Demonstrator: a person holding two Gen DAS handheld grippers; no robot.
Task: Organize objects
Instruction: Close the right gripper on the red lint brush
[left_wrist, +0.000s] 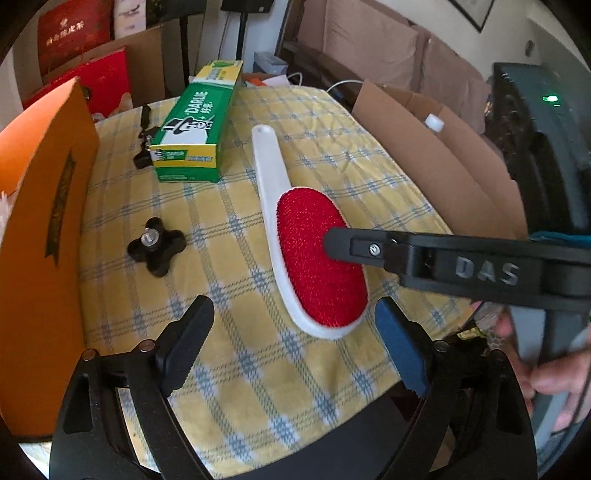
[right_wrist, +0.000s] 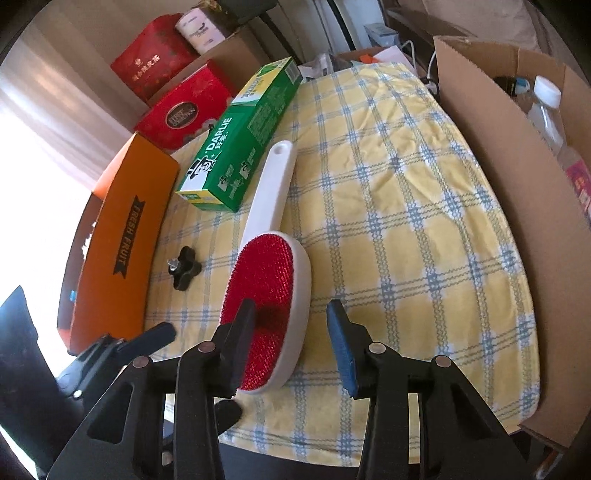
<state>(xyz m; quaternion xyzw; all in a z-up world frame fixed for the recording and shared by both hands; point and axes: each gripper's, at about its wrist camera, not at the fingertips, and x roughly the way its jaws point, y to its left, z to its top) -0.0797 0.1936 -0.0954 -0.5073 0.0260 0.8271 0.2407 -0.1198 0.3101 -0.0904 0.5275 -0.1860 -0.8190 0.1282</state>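
The lint brush (right_wrist: 271, 280) lies flat on the desk (right_wrist: 424, 229), which is covered by a yellow checked cloth. Its red oval pad faces up at the near end, and its white handle runs away from both cameras toward the green toothpaste box (right_wrist: 240, 140), so the long axis points roughly straight ahead, leaning a little to the right in the right wrist view. The right gripper (right_wrist: 290, 343) is the nearer one: its fingers are spread wide, holding nothing, with the black finger over the near part of the red pad and the blue one off the brush's right edge, so the head sits partly between them. Whether that black finger touches the pad or only hovers above it is hard to tell from here. In the left wrist view the same gripper reaches in from the right with one finger tip over the pad. The left gripper (left_wrist: 291, 343) also stands spread and empty, set back behind the brush's near end. A grasp across the brush's short width looks like the natural next move for the right side, probably after a small shift left. A black knob (left_wrist: 157, 249) lies apart to the left, beside the orange box (right_wrist: 118, 236).
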